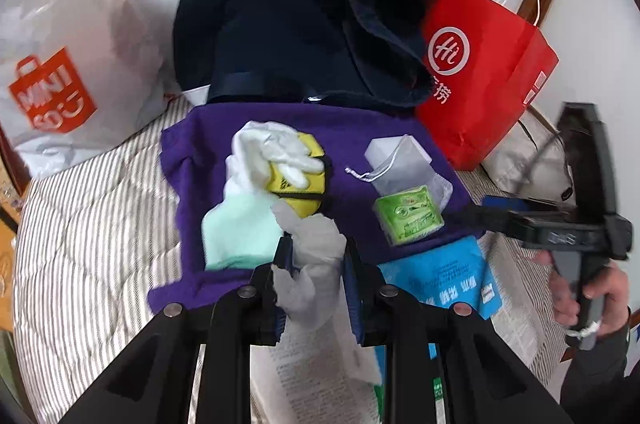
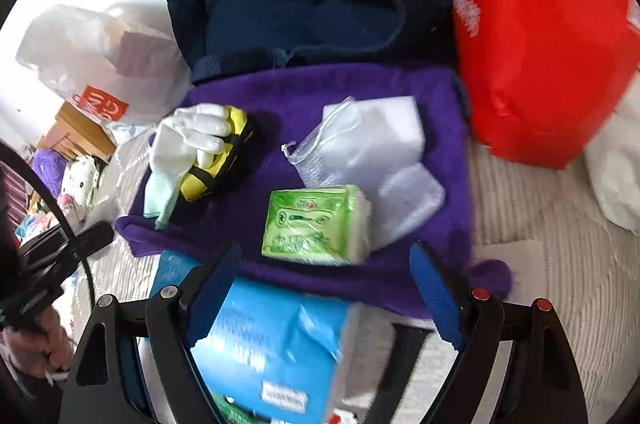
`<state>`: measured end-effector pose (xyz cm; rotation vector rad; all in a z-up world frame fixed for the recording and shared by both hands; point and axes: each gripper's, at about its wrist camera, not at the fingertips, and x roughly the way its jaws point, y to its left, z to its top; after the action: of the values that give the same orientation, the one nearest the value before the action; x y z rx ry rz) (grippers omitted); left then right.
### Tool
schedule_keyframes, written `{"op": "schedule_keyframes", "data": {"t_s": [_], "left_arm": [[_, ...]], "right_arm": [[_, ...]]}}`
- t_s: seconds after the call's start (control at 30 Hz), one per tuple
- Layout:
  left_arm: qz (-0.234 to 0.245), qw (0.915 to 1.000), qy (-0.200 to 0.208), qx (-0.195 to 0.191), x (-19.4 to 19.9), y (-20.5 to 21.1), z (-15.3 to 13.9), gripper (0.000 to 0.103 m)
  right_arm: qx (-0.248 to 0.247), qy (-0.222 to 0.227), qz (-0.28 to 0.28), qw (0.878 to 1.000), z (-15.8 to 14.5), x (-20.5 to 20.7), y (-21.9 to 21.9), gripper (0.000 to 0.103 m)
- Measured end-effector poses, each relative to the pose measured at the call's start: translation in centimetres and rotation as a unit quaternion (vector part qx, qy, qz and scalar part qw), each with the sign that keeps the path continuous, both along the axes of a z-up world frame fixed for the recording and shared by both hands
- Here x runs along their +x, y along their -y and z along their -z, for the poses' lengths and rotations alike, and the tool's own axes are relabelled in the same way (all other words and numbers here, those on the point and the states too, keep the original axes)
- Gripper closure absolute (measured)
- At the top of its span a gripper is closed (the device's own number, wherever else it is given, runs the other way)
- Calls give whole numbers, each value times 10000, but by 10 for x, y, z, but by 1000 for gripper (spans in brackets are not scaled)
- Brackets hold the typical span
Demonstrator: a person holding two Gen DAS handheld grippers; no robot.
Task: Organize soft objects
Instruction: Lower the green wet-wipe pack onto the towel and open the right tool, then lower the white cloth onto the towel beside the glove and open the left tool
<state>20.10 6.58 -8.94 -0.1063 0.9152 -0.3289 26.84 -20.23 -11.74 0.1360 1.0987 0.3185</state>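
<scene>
Crumpled white tissue (image 1: 316, 264) pinched in my left claw (image 1: 316, 256), above purple towel (image 1: 352, 128). My right claw (image 2: 324, 284) spread wide, empty, over blue packet (image 2: 276, 336). Green tissue pack (image 2: 316, 224), white glove (image 2: 192, 136) on yellow pouch (image 2: 236, 128) lie on towel.

Purple towel (image 2: 400, 92) crowded; red bag (image 2: 540, 44) walls right (striped bedding (image 1: 100, 224) open).
</scene>
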Motion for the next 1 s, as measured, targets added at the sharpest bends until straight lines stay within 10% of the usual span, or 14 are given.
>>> {"op": "schedule_keyframes", "data": {"t_s": [0.83,1.0], "left_arm": [[870,9939,-160,663,74,91,49,79],[853,9937,-321,651,77,95,58,63]], "right_arm": [[34,-148,942,9954,8,-100,113,17],[84,-226,922,9954,14,-110,117,17]]}}
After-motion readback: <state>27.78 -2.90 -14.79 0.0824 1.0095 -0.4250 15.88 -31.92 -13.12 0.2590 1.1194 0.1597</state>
